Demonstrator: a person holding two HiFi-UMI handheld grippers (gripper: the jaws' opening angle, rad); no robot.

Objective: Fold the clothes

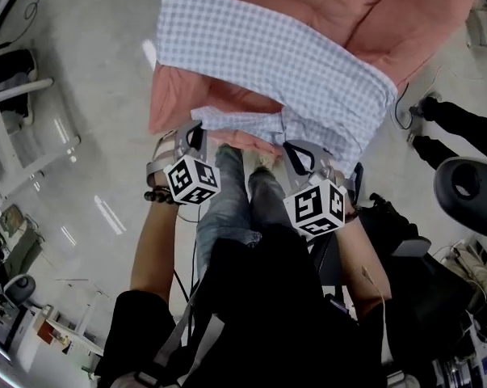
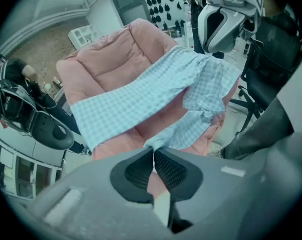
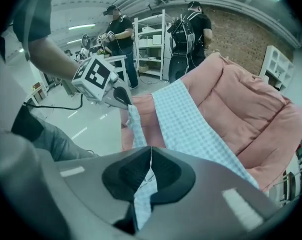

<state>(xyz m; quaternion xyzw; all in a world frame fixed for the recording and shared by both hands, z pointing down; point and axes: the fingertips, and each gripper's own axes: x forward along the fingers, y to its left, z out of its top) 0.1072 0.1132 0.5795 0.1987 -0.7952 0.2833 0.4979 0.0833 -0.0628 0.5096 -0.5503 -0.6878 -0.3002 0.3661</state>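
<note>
A light blue checked garment (image 1: 291,55) lies stretched across a big pink cushion (image 1: 364,14). Its near edge is lifted off the cushion by both grippers. My left gripper (image 1: 196,129) is shut on a corner of that edge, and the cloth runs right into the closed tips (image 2: 153,151). My right gripper (image 1: 304,156) is shut on the same edge further right, with checked fabric (image 3: 191,124) pinched in the jaws (image 3: 151,151) and hanging below them. The right gripper view also shows the left gripper (image 3: 118,96) holding a strip of the cloth.
My own legs in jeans (image 1: 227,208) stand just before the cushion's front. A black round seat (image 1: 469,188) and someone's feet (image 1: 429,107) are at the right. A white frame (image 1: 9,136) stands left. Two people (image 3: 123,29) and shelves (image 3: 151,39) are further off.
</note>
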